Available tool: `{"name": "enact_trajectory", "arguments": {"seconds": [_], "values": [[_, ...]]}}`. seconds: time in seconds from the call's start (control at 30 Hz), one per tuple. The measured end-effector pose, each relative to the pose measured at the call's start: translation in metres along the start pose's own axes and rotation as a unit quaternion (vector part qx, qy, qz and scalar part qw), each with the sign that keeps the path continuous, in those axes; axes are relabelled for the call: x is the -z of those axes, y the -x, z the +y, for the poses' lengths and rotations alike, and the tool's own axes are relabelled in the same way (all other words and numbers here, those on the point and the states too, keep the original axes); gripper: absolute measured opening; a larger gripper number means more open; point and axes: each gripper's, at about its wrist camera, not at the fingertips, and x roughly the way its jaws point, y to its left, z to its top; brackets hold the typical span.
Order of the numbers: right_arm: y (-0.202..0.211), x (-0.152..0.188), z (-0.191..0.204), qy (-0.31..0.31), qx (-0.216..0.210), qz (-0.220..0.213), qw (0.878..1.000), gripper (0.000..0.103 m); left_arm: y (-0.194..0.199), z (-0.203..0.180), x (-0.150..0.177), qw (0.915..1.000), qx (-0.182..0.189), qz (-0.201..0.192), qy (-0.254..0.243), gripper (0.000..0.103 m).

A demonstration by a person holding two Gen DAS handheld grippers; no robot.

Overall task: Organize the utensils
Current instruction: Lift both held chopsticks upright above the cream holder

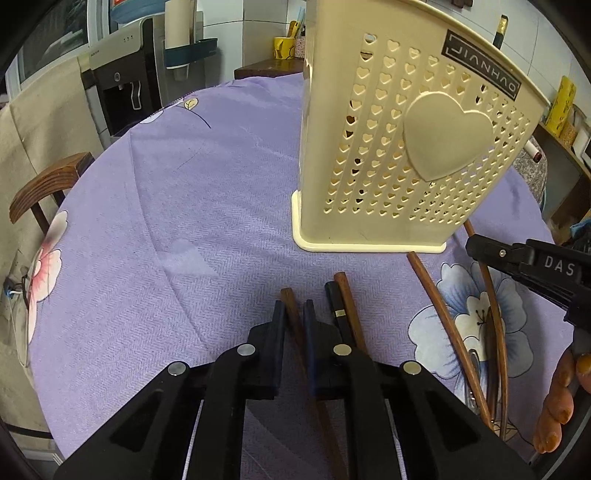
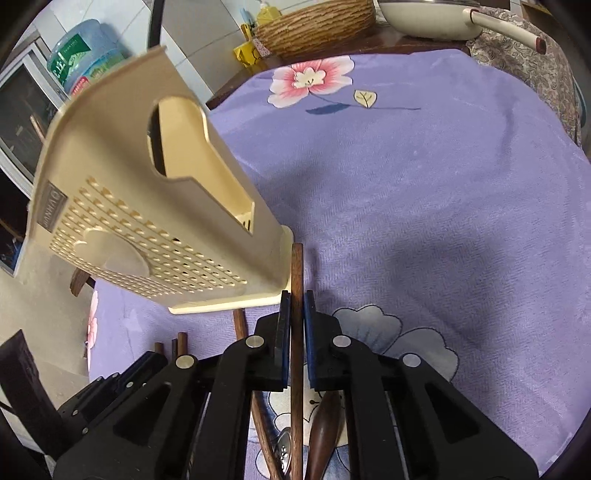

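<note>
A cream perforated utensil holder (image 1: 406,147) (image 2: 147,206) stands on the purple flowered tablecloth (image 1: 221,184). In front of it lie several chopsticks and long wooden handles. My left gripper (image 1: 294,314) is shut on a brown chopstick (image 1: 287,297), which lies beside a black chopstick (image 1: 334,299) and another brown one (image 1: 345,291). My right gripper (image 2: 296,306) (image 1: 476,247) is shut on a brown wooden stick (image 2: 297,266) whose far end reaches the holder's base. A wooden spoon (image 2: 325,432) and a metal spoon (image 2: 282,450) lie under it.
A water dispenser (image 1: 122,85) and a wooden chair (image 1: 44,184) stand past the table's left edge. A woven basket (image 2: 314,26), a pan (image 2: 443,18) and a yellow cup (image 1: 283,48) sit beyond the far edge. A person's fingers (image 1: 561,398) show at the right.
</note>
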Motion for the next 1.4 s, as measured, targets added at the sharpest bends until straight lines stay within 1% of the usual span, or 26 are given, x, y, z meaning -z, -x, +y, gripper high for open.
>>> {"name": "enact_trajectory", "arguments": {"seconds": [0.13,0.23,0.4,0.6,0.67,0.83,1.07,1.4], "values": [[0.013,-0.002,0.002,0.010,-0.012,-0.017,1.000,0.008,0.004,0.005,-0.002,0.9998,0.013,-0.013,0.005,0.010],[0.029,-0.002,0.006,0.027,-0.020,-0.035,0.999,0.008,0.015,0.005,-0.004,0.9993,0.022,-0.029,0.007,0.009],[0.063,-0.001,0.015,0.060,-0.033,-0.066,0.995,0.008,0.043,0.004,-0.012,0.9970,0.040,-0.067,0.001,0.008],[0.117,0.003,0.030,0.127,-0.034,-0.117,0.984,0.008,0.081,0.002,-0.019,0.9918,0.058,-0.113,-0.011,0.007],[0.132,0.004,0.031,0.138,-0.039,-0.129,0.981,0.008,0.090,0.001,-0.021,0.9903,0.060,-0.124,-0.015,0.007],[0.160,0.002,0.034,0.157,-0.043,-0.143,0.976,0.008,0.113,-0.001,-0.024,0.9866,0.063,-0.148,-0.026,0.007],[0.192,0.003,0.038,0.180,-0.050,-0.159,0.969,0.008,0.135,0.007,-0.029,0.9838,0.054,-0.169,-0.020,0.007],[0.223,0.003,0.056,0.216,-0.052,-0.178,0.959,0.007,0.162,0.013,-0.032,0.9794,0.042,-0.195,-0.029,0.007]]}}
